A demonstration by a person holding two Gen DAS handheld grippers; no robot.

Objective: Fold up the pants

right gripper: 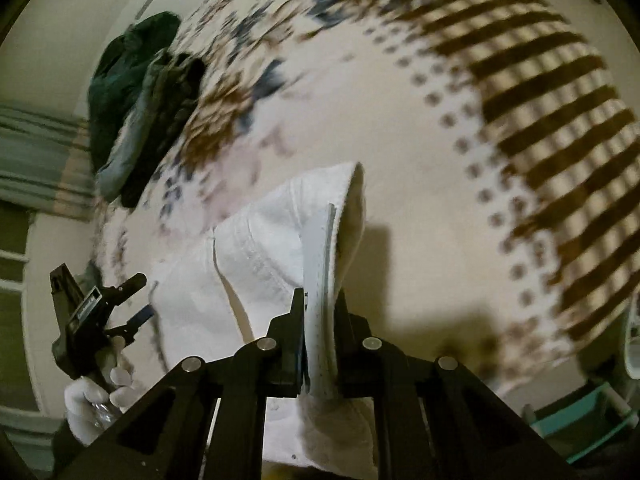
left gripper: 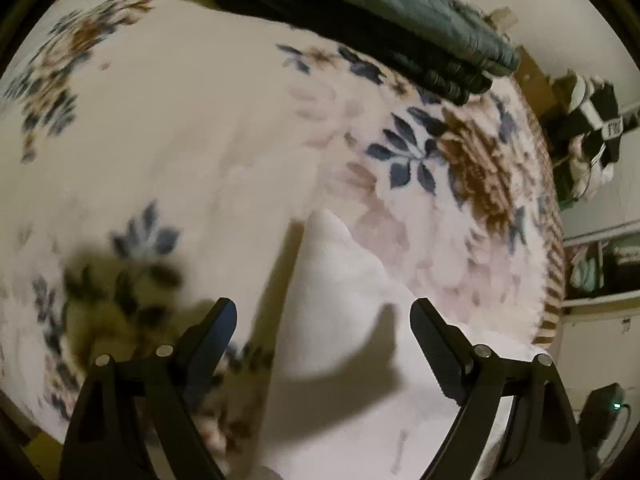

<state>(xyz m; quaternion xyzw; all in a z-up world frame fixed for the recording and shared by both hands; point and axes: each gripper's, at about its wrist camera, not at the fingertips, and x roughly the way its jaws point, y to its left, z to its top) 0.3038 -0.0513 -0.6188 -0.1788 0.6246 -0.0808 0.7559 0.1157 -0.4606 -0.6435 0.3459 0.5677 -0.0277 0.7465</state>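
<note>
The white pants lie on the flowered blanket, their long axis running from the near edge toward the dark clothes pile. The right gripper has its jaws pressed on a lifted edge of the pants. The left gripper hangs just above the pants, jaws spread with nothing between, so it is free to take a second edge.

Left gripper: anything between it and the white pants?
Nothing visible. The left gripper is open, with the white pants lying straight ahead on the floral blanket. The dark folded clothes sit far beyond. The right gripper already clamps the pants' edge.
</note>
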